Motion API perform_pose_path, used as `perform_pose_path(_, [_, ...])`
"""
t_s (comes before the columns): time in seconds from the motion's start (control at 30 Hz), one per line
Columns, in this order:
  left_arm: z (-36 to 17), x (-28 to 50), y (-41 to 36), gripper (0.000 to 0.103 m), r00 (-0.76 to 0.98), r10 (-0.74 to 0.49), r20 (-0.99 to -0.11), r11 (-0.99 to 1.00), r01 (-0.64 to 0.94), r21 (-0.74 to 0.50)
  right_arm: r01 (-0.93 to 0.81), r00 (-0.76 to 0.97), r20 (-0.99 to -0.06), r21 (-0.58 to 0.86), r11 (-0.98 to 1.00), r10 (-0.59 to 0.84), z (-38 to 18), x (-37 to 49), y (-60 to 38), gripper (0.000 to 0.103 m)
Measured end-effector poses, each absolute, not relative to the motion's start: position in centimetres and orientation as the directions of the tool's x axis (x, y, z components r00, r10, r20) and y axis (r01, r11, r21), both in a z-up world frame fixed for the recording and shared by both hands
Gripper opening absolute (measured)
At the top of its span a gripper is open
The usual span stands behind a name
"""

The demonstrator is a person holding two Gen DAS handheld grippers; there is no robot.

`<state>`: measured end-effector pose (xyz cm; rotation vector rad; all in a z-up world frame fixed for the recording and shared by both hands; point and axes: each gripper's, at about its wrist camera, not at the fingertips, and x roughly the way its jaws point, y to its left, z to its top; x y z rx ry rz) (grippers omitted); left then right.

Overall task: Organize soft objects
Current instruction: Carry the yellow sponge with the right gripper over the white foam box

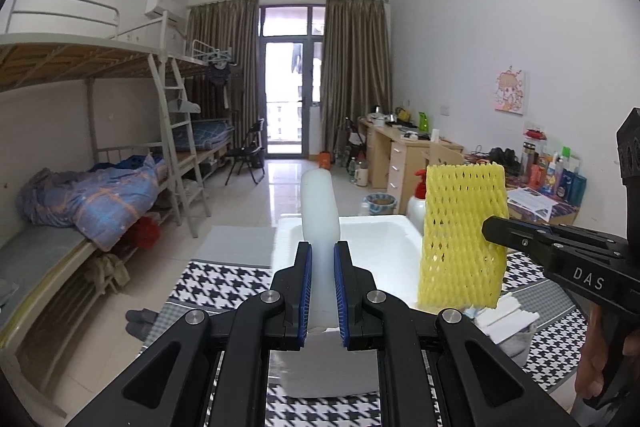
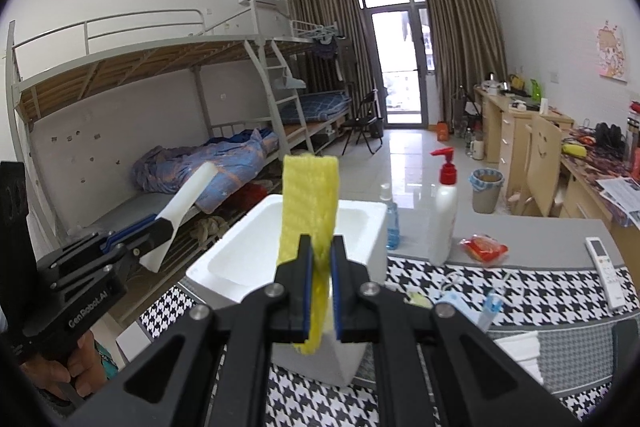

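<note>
My left gripper is shut on a white foam strip that stands upright above the near wall of a white foam box. In the right wrist view the left gripper and the white foam strip hang left of the foam box. My right gripper is shut on a yellow foam net sleeve held upright over the box. In the left wrist view the net sleeve hangs at the box's right side, pinched by the right gripper.
The box sits on a houndstooth cloth on a table. A pump bottle, a blue bottle, a red packet, a remote, a face mask and white foam sheets lie around it. Bunk beds stand left, desks right.
</note>
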<state>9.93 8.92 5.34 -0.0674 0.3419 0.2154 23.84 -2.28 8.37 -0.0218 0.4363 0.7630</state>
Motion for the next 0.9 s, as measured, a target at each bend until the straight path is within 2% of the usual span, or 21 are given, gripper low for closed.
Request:
perform_pose_path(0.47, [4.4, 8.0, 12.4, 0.012, 0.892, 0.282, -0.354, 0.950, -0.311, -0.029, -0.682, 0.634, -0.416, 0.097, 0.725, 0.652, 8.0, 24.3, 1.8, 0.011])
perform_pose_path(0.9, [3.4, 7.6, 14.0, 0.012, 0.874, 0.305, -0.378, 0.938, -0.343, -0.037, -0.633, 0.694, -0.451, -0.009, 0.774, 0.562, 7.4, 24.8, 4.9, 0.011])
